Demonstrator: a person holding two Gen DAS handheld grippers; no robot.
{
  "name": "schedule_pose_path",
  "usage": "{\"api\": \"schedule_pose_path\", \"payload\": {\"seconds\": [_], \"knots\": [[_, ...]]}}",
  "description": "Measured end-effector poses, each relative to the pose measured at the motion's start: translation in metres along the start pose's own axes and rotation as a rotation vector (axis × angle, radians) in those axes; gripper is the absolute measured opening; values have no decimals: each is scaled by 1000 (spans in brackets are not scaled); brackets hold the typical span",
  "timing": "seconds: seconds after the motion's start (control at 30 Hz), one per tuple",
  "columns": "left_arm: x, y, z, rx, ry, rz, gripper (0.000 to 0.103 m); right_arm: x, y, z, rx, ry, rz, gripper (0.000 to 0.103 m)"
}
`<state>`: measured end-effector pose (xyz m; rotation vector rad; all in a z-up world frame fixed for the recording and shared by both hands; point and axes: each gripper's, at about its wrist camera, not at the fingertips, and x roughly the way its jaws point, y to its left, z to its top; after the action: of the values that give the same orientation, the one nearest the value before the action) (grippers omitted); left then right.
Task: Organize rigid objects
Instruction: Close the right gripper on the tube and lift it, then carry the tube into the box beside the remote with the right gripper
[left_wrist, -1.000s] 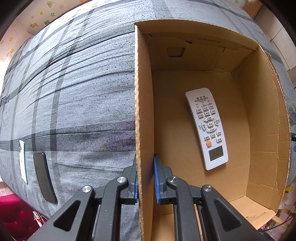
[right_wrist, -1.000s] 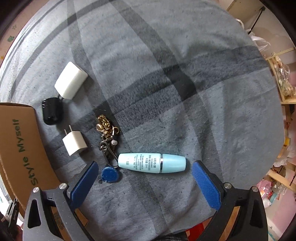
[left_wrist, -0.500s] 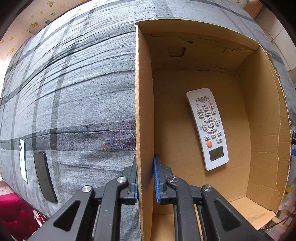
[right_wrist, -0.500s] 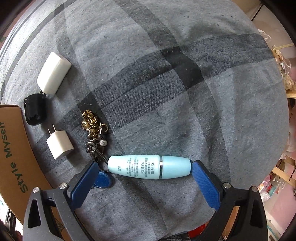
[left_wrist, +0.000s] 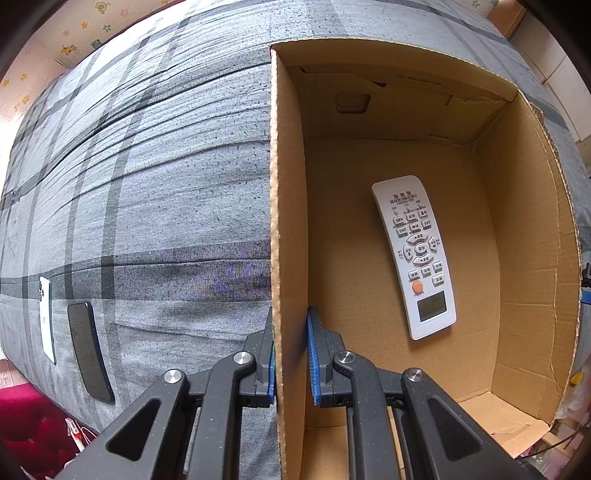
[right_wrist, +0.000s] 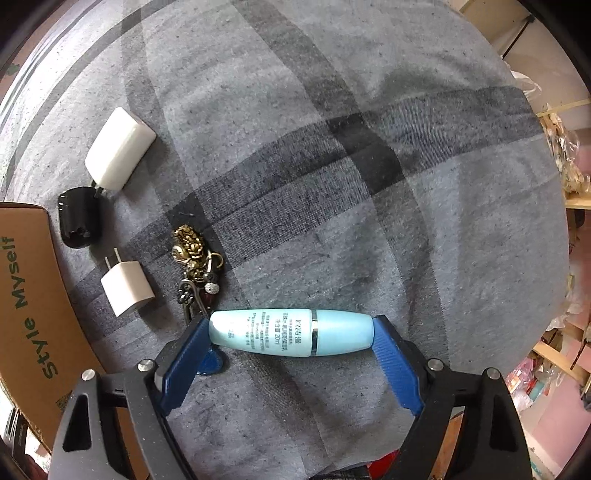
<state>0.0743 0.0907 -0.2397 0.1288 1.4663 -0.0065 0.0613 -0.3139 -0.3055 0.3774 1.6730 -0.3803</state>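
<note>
- The left gripper (left_wrist: 290, 354) points down at a cardboard box (left_wrist: 532, 258) on a bed covered with a grey plaid sheet (left_wrist: 166, 184); its blue fingers (left_wrist: 313, 354) are pinched tight on the box's near side wall, one pad outside and one inside.
- A white remote control (left_wrist: 415, 254) lies face up on the floor of the box, towards its far-side wall, with its small screen at the end nearer the gripper.
- Out on the sheet near the bed's edge, a white phone (left_wrist: 47, 317) and a black phone (left_wrist: 89, 354) lie side by side.
- The right gripper (right_wrist: 291, 332) also points down; its fingers (right_wrist: 393, 358) have just been closing in and now meet both ends of a pale blue tube (right_wrist: 291, 332) lying crosswise on the sheet.
- Just beside the tube's left end lies a keychain (right_wrist: 195, 258) with a brass charm and a blue tag partly under the left finger.
- Farther left sit a small white plug (right_wrist: 127, 291), a black lump (right_wrist: 77, 218) and a larger white charger (right_wrist: 118, 151), all close to the box's printed outer wall (right_wrist: 29, 302).
</note>
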Motion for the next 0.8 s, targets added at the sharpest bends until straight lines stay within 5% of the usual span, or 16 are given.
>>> {"api": "schedule_pose_path", "payload": {"seconds": [0.8], "knots": [[-4,-5,-2,11,-15,6,14,-96,40,-19,-127,-131,1,90]]}}
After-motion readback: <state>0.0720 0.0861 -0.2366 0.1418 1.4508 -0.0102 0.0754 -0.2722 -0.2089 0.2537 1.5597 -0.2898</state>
